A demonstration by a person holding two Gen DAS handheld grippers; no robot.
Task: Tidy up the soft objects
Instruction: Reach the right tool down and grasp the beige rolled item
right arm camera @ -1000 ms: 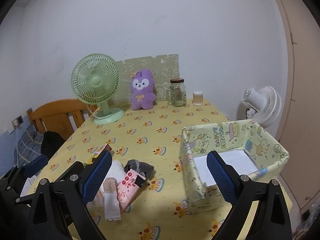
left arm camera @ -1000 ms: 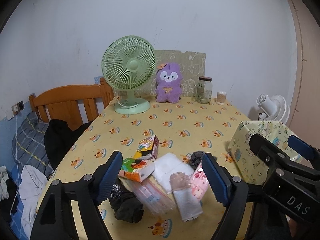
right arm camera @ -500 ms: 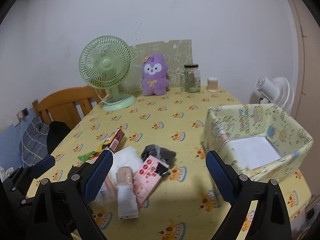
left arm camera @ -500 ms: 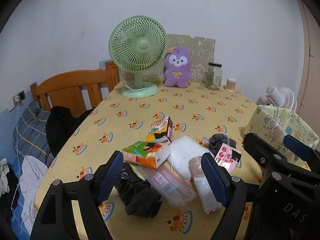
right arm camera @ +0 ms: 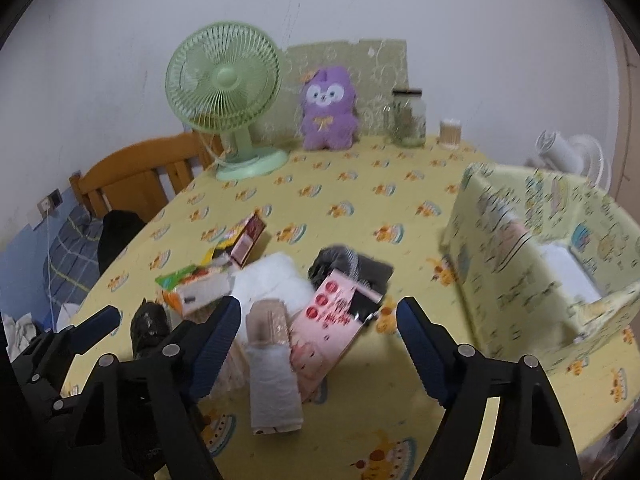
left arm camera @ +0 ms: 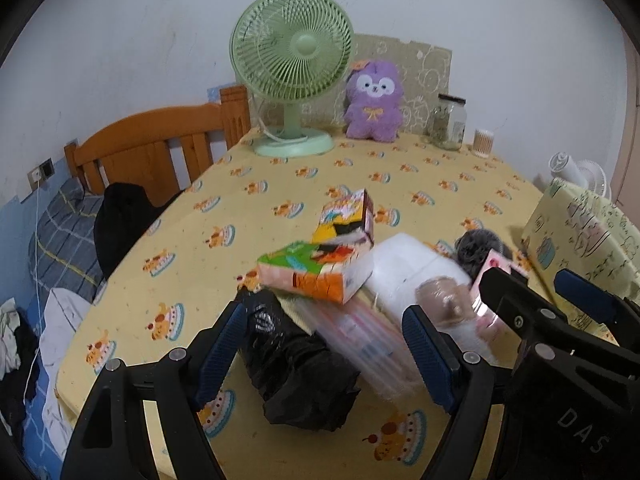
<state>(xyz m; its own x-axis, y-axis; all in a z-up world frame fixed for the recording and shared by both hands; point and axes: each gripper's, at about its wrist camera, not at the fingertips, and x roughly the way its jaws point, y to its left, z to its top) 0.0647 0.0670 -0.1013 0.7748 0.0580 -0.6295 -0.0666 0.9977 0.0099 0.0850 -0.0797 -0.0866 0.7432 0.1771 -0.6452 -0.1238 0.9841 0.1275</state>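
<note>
Both tongs hang released above the pile of soft packets point(right arm camera: 280, 304) — the left gripper point(left arm camera: 324, 344) empty, the right gripper point(right arm camera: 318, 332) just narrowing, gripping nothing — left of the patterned box point(right arm camera: 520, 264).

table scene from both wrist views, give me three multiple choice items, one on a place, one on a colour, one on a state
1. Where does the purple plush toy sit?
A. inside the patterned box
B. at the table's far edge, between the green fan and the glass jar
C. on the wooden chair

2. What colour is the desk fan?
A. green
B. red
C. black

3. How is the patterned box?
A. closed with a lid
B. tipped on its side
C. upright, open-topped

Answers: 1 B, the fan stands left of it and the glass jar right. 2 A, its grille and base are pale green. 3 C, its white inside shows from above.
</note>
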